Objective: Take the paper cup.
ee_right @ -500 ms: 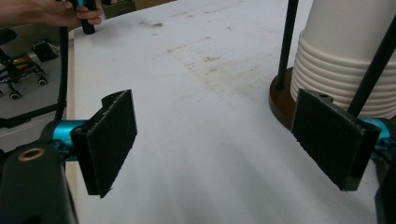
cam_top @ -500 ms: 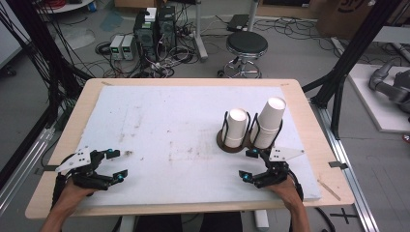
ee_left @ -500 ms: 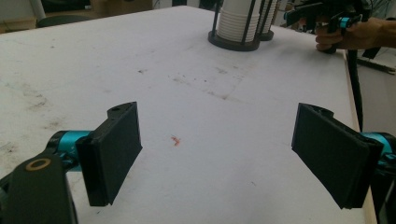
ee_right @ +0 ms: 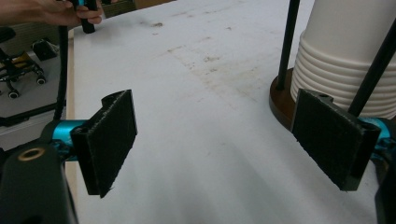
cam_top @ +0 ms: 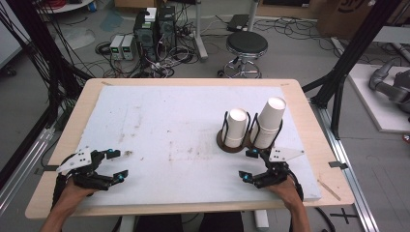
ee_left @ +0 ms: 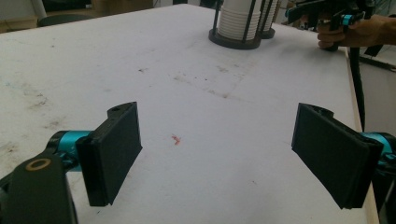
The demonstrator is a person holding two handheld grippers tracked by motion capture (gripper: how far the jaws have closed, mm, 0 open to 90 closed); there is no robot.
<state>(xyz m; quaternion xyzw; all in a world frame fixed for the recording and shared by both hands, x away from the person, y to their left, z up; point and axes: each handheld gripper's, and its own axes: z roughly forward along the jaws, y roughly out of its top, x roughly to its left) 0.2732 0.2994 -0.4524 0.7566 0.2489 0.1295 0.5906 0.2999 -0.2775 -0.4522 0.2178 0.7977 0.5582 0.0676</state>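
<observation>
Right gripper (cam_top: 250, 166) jaws wide, empty; paper cup stacks (cam_top: 268, 123) in their rack (cam_top: 232, 144) just ahead. Left gripper (cam_top: 116, 164) gaping, empty, well apart.

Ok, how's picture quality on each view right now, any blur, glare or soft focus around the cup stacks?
High view: even light, slightly soft, no glare on the cup stacks or white board. Left gripper view: board sharp, the stacks cut off at the top edge. Right gripper view: right gripper pads crisp, the near stack's ribs readable, background soft.
</observation>
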